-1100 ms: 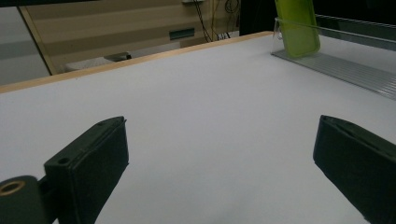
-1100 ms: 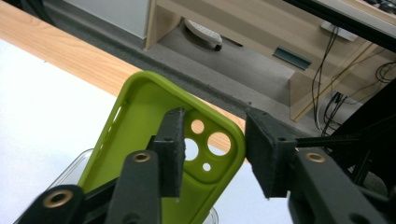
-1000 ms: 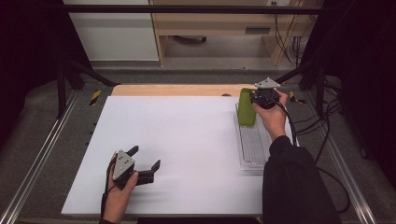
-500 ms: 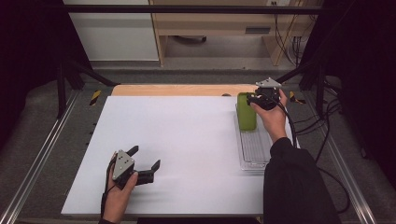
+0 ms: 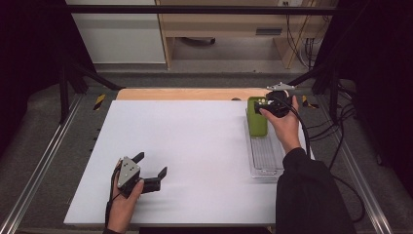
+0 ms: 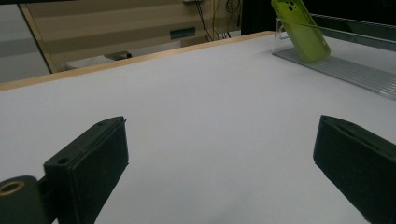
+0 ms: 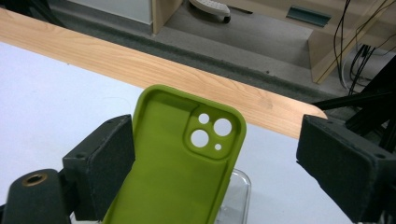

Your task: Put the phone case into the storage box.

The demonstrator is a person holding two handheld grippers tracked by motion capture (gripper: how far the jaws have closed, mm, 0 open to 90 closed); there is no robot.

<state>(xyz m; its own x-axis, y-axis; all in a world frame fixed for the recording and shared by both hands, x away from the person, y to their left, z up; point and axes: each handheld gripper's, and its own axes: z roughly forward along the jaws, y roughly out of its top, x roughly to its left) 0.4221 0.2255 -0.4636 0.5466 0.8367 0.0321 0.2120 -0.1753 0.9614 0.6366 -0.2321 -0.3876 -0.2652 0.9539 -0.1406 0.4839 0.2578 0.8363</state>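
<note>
The lime-green silicone phone case [image 7: 180,163] with its raised camera cut-out of 4 holes stands tilted in the far end of the clear ribbed plastic rack [image 5: 265,156], its hollow inner side turned towards the right gripper [image 5: 269,105]; it sits between that gripper's 2 black jaws, its one edge touching or just beside one pad [image 7: 109,158] while the other pad stands well apart from it; those jaws have just been opening and now stand spread, no longer pinching the case; beyond the right gripper runs the pale wooden table edge [image 7: 140,65], and under it lies the white table sheet [image 5: 195,141]; the left gripper [image 5: 151,168] rests near the front of that sheet, well apart from the case, held in the person's hand, its 2 jaws spread wide with bare sheet between them.
</note>
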